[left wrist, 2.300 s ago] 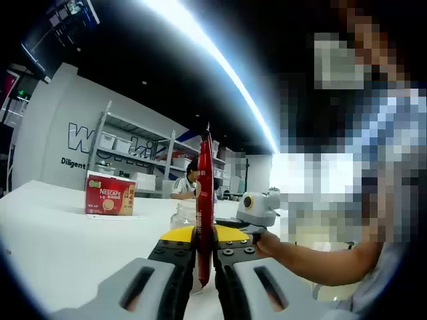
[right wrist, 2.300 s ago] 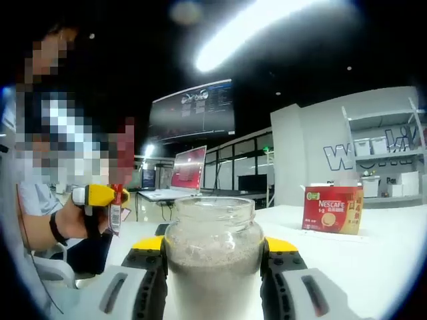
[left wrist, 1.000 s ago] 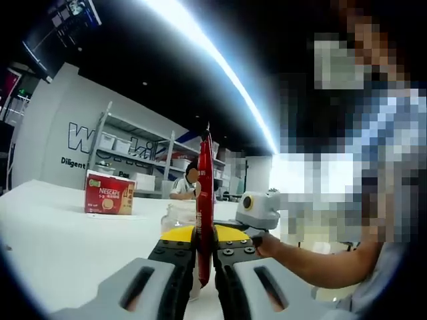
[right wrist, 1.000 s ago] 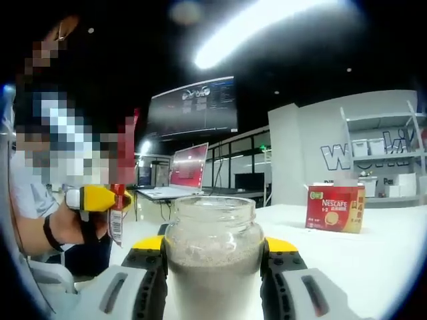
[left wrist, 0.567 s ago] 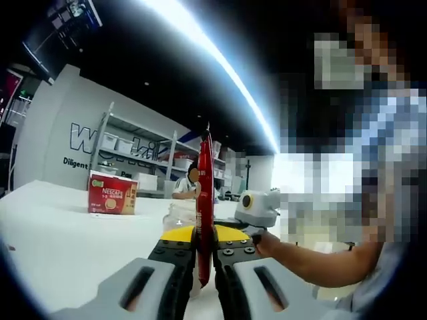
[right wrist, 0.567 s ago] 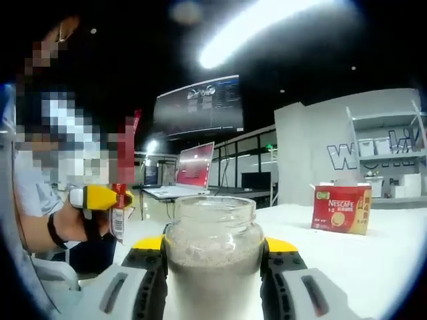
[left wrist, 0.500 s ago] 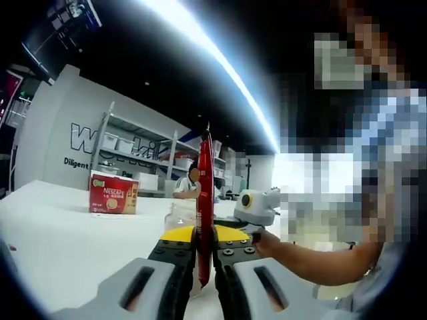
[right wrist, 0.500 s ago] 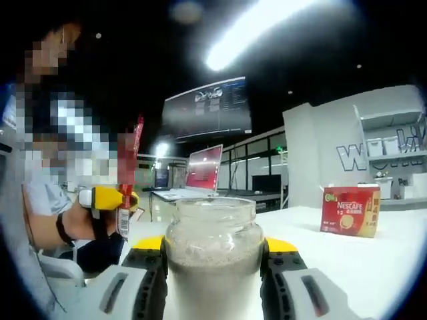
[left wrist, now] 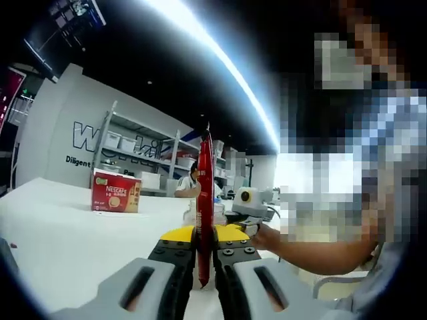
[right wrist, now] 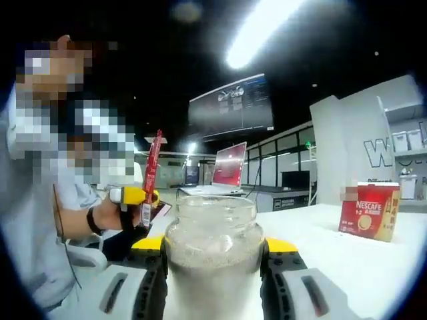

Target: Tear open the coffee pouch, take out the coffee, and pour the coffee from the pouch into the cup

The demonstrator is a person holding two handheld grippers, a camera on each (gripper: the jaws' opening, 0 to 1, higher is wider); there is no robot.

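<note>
I am holding the coffee stick (left wrist: pixel 205 200) upright in my left gripper (left wrist: pixel 205 257), the jaws pinched narrow on its lower part, so it is rising through the middle of the left gripper view. My right gripper (right wrist: pixel 213 260) is clamped around the jar (right wrist: pixel 213 250), which is serving as the cup and is filling the bottom centre of the right gripper view.

Compared with a couple of seconds ago, both views are swinging: the coffee box (left wrist: pixel 116 192) on the table (left wrist: pixel 60 233) is drifting rightward in each view, now sitting at the right edge (right wrist: pixel 373 210) of the right gripper view. The stick (right wrist: pixel 151 175) and the yellow-tipped left gripper (right wrist: pixel 137 195) are moving in from the far left of that view toward the jar. So I am bringing the two hands together.

I cannot tell whether the top of the stick is torn yet; its tip looks whole. By my judgement the tear is next, with pouring not yet begun.
</note>
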